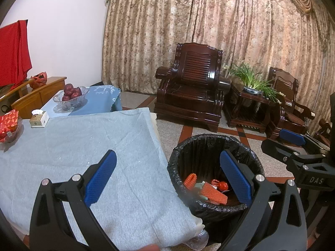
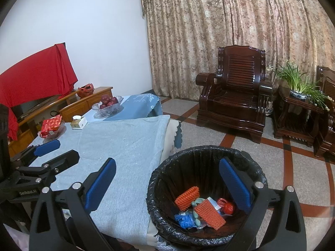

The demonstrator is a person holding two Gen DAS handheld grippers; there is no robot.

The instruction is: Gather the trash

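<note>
White wall (image 2: 83,31), floral curtains (image 2: 230,21), wood armchair (image 2: 236,96)

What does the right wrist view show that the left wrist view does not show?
Only the right wrist view shows the crumpled blue plastic scrap in the black-lined trash bin, and the left tongs over the table. Only the left wrist view shows the right tongs and a shoe toe under the grey tablecloth. Both show the orange foam nets, the red wrapper, the glass bowl of red apples and the wooden armchair. Both tongs are open and empty.
</note>
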